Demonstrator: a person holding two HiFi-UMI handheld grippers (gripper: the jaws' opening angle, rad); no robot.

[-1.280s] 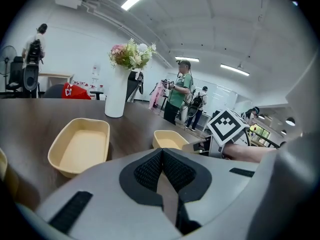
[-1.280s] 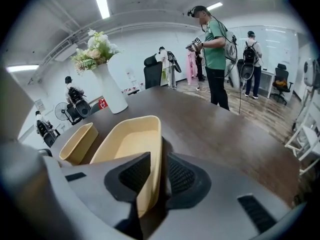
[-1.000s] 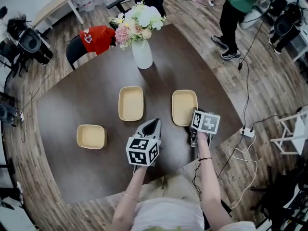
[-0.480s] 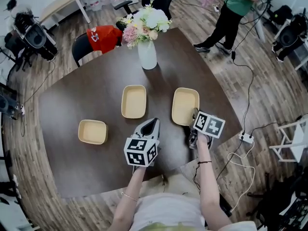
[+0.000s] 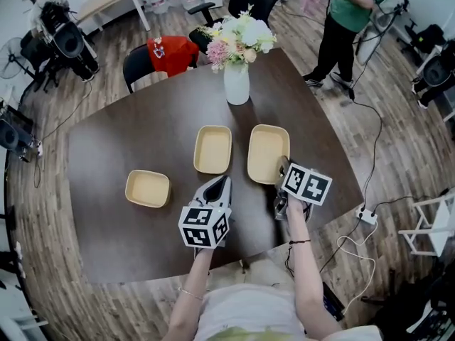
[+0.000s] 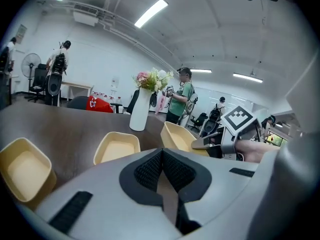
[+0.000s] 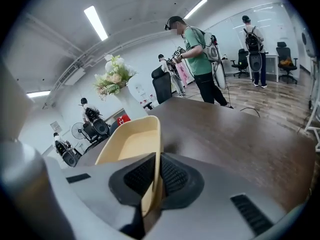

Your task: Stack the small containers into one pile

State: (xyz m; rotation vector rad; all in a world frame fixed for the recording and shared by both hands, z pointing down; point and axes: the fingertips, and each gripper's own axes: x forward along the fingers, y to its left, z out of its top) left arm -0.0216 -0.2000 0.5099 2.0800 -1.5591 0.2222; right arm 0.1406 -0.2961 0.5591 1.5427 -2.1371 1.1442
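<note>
Table (image 5: pixel 121 240): dark brown, with three beige open containers on it, none stacked.

Left container (image 5: pixel 148 188): we note it sits alone towards the table's left side, well apart from the other two.

Left gripper (image 6: pixel 163 154): in its own view we see the ribbed pads pressed together with nothing between them. In the head view it hangs over bare tabletop, its tip pointing at the middle container and near that container's front end.

Middle container (image 5: pixel 213 149): flat on the table and empty, just beside the right container, with a narrow strip of table between them.

Vase (image 5: pixel 237 84): white, holding pink and white flowers, standing behind the two containers.

Right container (image 5: pixel 267 152): empty and the largest in outline. In the right gripper view we see its thin near wall standing upright between the pads.

Right gripper (image 7: pixel 157 159): nearly closed, clamped on that near wall, one pad inside the rim and one outside. We cannot tell whether the container is clear of the table.

A person (image 5: pixel 350 13) in a green shirt stands on the wooden floor beyond the table's right corner.
</note>
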